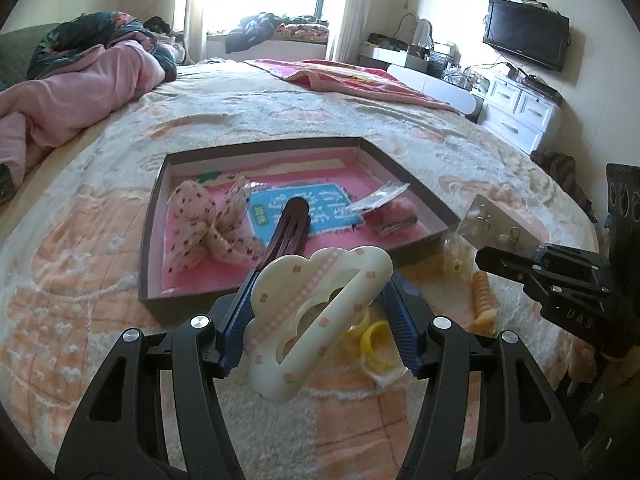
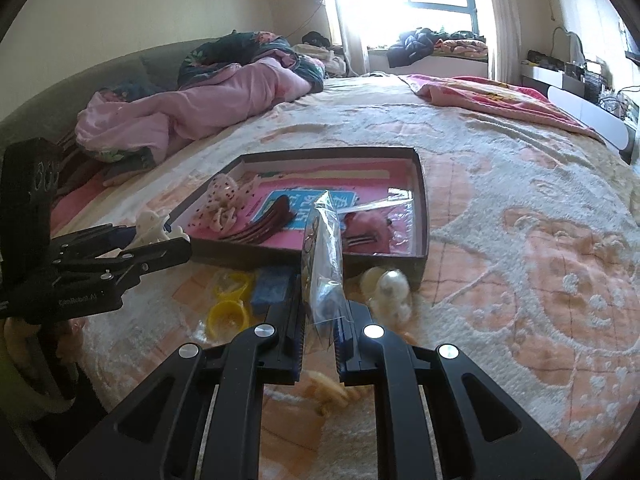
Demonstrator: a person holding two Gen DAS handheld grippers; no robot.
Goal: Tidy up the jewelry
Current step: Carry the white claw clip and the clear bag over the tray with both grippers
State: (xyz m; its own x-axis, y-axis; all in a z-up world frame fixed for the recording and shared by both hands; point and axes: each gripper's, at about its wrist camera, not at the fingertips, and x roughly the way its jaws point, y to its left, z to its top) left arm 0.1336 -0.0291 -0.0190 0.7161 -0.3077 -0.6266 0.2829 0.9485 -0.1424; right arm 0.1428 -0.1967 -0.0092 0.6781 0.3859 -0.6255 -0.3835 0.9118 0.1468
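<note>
Cloud clip point(image 1: 316, 320) in left hand-held gripper point(image 1: 320, 316) | earring bag point(image 2: 324, 264) in right hand-held gripper point(image 2: 318, 344) | tray point(image 1: 408, 176) ahead

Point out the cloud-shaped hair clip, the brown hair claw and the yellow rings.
cloud-shaped hair clip point(image 1: 320, 312), left wrist view, cream body between the fingers.
brown hair claw point(image 1: 290, 226), left wrist view, middle of its back.
yellow rings point(image 2: 228, 314), right wrist view, nearer ring's band.

The left tongs point(image 1: 320, 316) partly hide the yellow rings point(image 1: 374, 344) beneath.
</note>
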